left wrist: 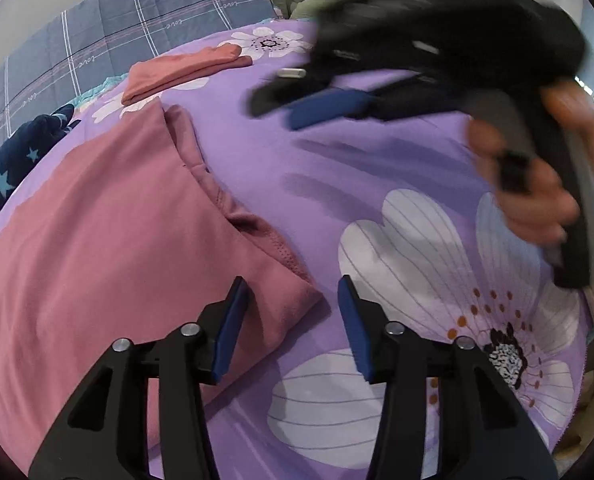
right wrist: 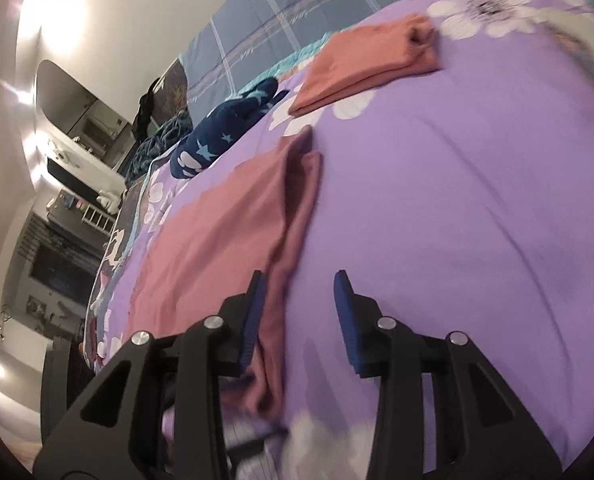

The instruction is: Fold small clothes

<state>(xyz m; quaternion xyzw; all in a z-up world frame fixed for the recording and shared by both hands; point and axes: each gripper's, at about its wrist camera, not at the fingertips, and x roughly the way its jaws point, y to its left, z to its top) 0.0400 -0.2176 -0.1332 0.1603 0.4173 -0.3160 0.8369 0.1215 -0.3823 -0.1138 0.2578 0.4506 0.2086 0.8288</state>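
Both tools stand released over the bed with the purple flowered cover (left wrist: 257, 168): your left tool (left wrist: 293, 320) holds its blue pads apart either side of the near corner of the dusty-pink knit garment (left wrist: 109, 248), gripping nothing; your right tool (right wrist: 299, 312), blurred in the left view (left wrist: 317, 108), has its left pad at the garment's (right wrist: 225, 232) folded edge, nothing pinched. To fold well, set the pads on that corner through both layers, then carry it over evenly. The garment lies flat on the cover, its long axis running from the tools toward the folded coral cloth (left wrist: 177, 70) beyond; a navy star-printed piece (left wrist: 21, 152) sits left of it.
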